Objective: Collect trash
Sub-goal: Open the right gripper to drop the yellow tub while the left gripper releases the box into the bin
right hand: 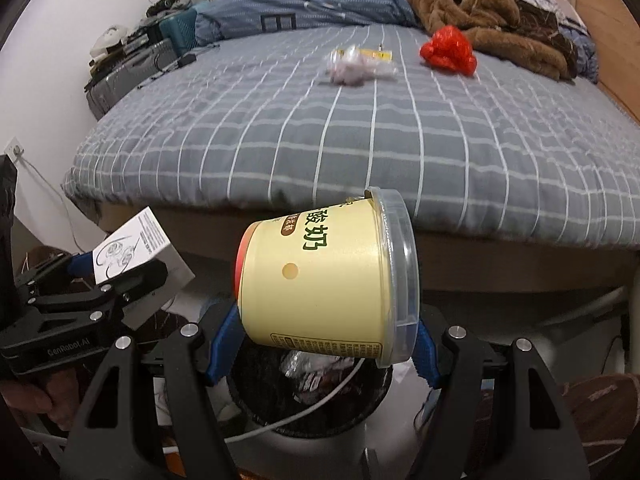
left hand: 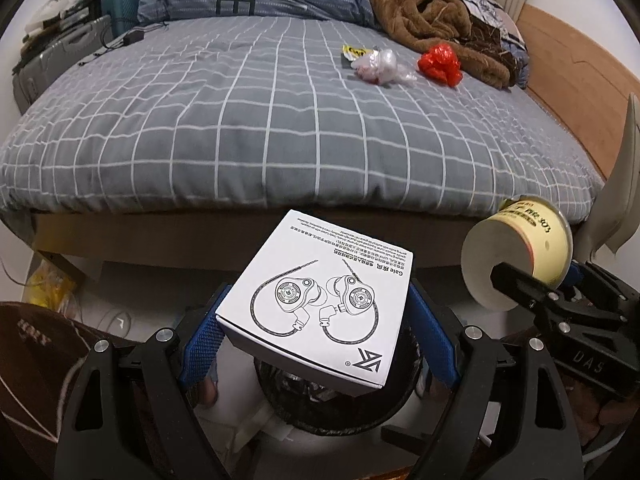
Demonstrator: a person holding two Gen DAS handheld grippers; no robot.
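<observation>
The left gripper point(left hand: 316, 332) clamps a white earphone box point(left hand: 320, 300) between its 2 blue pads, the box tilted above the dark trash bin point(left hand: 280, 412) on the floor. Just beside it, the right gripper point(right hand: 324, 340) pinches a yellow yogurt tub point(right hand: 324, 280) lying on its side, clear lid to the right, also over the bin, which already holds wrappers and a white cable point(right hand: 320, 400). On the checked grey bed point(left hand: 200, 140) beyond lie a clear plastic bag point(left hand: 380, 66), a yellow wrapper point(left hand: 352, 52) and a red bag point(left hand: 440, 64), near a brown blanket point(left hand: 440, 12). The bed edge runs close behind both held items; the middle of the bed is bare
</observation>
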